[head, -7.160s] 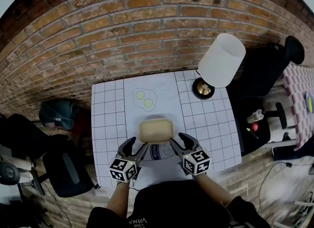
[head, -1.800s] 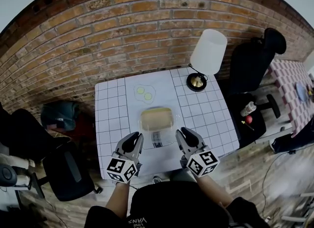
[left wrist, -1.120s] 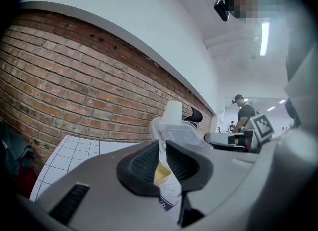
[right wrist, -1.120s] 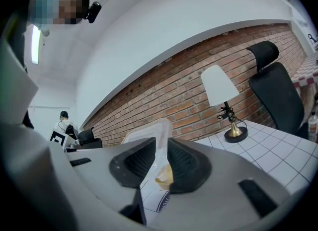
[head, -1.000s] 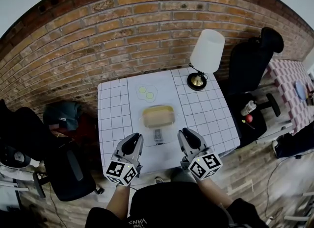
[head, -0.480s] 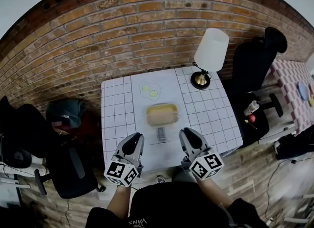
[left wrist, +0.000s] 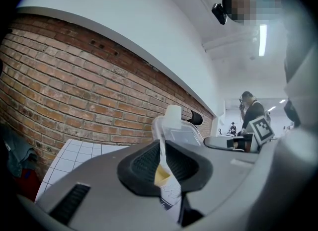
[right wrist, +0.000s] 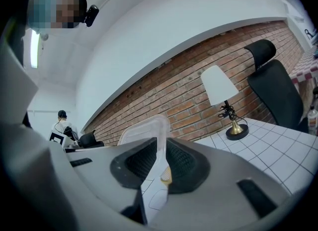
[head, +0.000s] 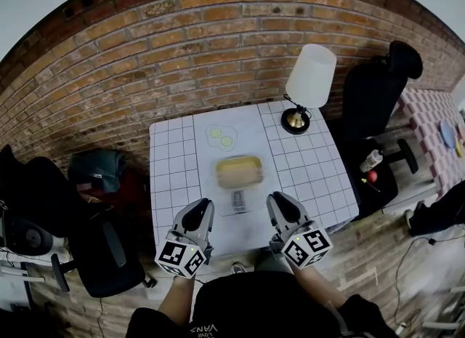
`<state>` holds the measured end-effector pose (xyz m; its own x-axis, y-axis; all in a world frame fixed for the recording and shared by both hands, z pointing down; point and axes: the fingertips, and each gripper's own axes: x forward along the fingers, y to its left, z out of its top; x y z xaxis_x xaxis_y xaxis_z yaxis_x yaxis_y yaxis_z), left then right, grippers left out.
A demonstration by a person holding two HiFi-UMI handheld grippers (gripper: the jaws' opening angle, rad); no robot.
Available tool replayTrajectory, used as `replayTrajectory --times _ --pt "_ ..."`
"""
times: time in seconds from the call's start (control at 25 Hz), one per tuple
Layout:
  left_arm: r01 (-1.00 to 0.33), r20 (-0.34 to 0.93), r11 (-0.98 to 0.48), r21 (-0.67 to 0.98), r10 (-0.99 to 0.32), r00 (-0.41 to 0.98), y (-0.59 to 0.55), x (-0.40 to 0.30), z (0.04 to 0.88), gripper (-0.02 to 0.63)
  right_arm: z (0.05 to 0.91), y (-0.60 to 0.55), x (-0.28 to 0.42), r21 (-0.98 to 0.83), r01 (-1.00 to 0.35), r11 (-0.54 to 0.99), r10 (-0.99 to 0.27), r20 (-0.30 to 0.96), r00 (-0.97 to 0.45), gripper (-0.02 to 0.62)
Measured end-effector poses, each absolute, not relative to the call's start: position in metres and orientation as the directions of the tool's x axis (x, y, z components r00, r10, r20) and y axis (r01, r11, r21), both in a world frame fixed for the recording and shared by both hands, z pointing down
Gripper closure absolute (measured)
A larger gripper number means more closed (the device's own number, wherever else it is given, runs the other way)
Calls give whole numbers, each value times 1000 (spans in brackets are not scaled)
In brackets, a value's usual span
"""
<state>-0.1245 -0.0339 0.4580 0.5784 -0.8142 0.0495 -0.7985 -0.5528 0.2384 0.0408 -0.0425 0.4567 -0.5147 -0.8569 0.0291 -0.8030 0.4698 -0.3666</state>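
A clear plastic bag (head: 237, 184) with a printed label holds a clear box of something yellow-tan (head: 237, 171), seen over the middle of the white grid-pattern table (head: 171, 176). My left gripper (head: 199, 211) is at the bag's near left and my right gripper (head: 277, 206) at its near right. In the left gripper view the jaws (left wrist: 161, 168) are shut on a thin printed edge of the bag, with the box (left wrist: 180, 136) just beyond. In the right gripper view the jaws (right wrist: 162, 168) pinch a clear plastic edge (right wrist: 149, 133).
A white-shaded lamp (head: 310, 75) on a brass base stands at the table's far right corner, also in the right gripper view (right wrist: 218, 87). A fried-egg drawing (head: 221, 137) lies at the far middle. A black chair (head: 374, 89) is right, a dark bag (head: 94, 173) left, a brick wall behind.
Since seven seconds ago both grippers have drawn back from the box's sides toward me, and the table looks smaller and farther. Over the last second almost nothing has shifted.
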Motion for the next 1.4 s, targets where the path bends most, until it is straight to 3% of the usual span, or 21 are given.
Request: replayTrajectory --times 0.16,1.4 --pt "-799 49 -551 242 -815 577 -34 -125 458 568 456 -42 44 -364 -810 460 -863 33 -504 578" --pt "-792 36 -558 248 -812 583 -30 -122 460 568 459 -40 48 -380 -809 448 -865 46 -500 580"
